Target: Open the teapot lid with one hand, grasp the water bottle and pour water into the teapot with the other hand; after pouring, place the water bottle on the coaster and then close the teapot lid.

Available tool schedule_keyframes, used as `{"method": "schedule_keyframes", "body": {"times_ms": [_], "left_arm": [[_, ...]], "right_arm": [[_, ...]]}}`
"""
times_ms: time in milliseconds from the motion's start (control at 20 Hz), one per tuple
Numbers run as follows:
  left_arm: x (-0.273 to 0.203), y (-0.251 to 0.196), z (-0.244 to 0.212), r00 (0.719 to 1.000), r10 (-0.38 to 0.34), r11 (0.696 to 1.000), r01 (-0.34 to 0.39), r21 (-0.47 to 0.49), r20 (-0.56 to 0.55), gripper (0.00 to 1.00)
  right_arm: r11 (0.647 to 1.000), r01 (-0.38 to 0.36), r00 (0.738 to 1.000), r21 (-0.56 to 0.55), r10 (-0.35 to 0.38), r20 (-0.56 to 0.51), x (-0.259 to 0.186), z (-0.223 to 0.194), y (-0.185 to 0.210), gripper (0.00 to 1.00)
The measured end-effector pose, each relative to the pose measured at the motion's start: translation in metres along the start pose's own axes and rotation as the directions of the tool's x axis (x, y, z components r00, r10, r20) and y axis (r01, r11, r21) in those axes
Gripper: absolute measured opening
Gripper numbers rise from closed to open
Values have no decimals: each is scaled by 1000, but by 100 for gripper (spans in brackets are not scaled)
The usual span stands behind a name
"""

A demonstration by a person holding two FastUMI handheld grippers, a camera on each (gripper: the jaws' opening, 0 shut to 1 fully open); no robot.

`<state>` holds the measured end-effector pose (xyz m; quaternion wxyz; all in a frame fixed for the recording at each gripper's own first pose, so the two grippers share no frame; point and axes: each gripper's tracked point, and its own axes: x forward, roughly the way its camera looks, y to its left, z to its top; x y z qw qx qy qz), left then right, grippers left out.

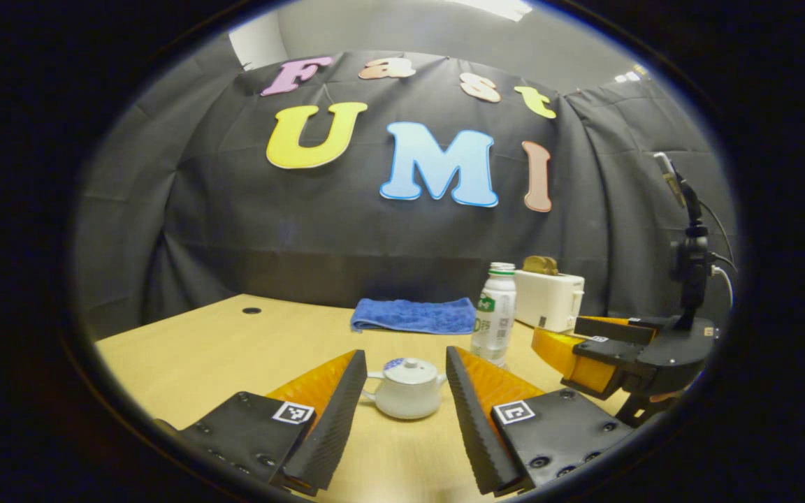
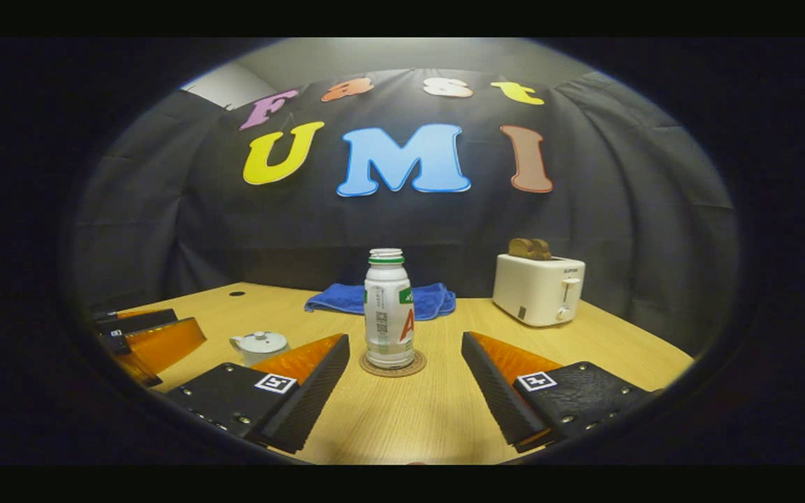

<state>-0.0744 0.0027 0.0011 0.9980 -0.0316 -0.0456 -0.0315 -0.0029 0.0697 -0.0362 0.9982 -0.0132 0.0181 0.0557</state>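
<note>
Right now, step: you look to be at the start or at the very end; the lid is on the teapot and the bottle stands on the coaster, neither held.
Left gripper: your fingers are spread wide, holding nothing, with the teapot framed between them but farther off, untouched.
Right gripper: released too, fingers apart, lined up on the bottle, which is ahead of the tips and not touched.
Teapot: upright on the table, lid seated, knob on top, spout toward the left in the left gripper view.
Bottle: upright on the round coaster, centre of the table, in front of the blue towel.
Other things: a toaster stands at the back right, well apart from both.
Next move, if starting: lower your left fingers over the lid knob and pinch it, lifting straight up; the knob is small, so centre carefully.
Then: close your right fingers around the bottle's middle.
</note>
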Motion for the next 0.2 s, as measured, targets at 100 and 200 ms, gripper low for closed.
{"method": "schedule_keyframes", "body": {"times_ms": [100,200], "left_arm": [[-7,-10,-4,1000,-1,1000,1,-3,7,80],[-12,-15,-8,1000,5,1000,-5,15,15,80]], "right_arm": [[1000,26,999,-10,-26,37,-20,1,1,99],[999,50,997,-9,-49,60,-33,-2,-1,99]]}}
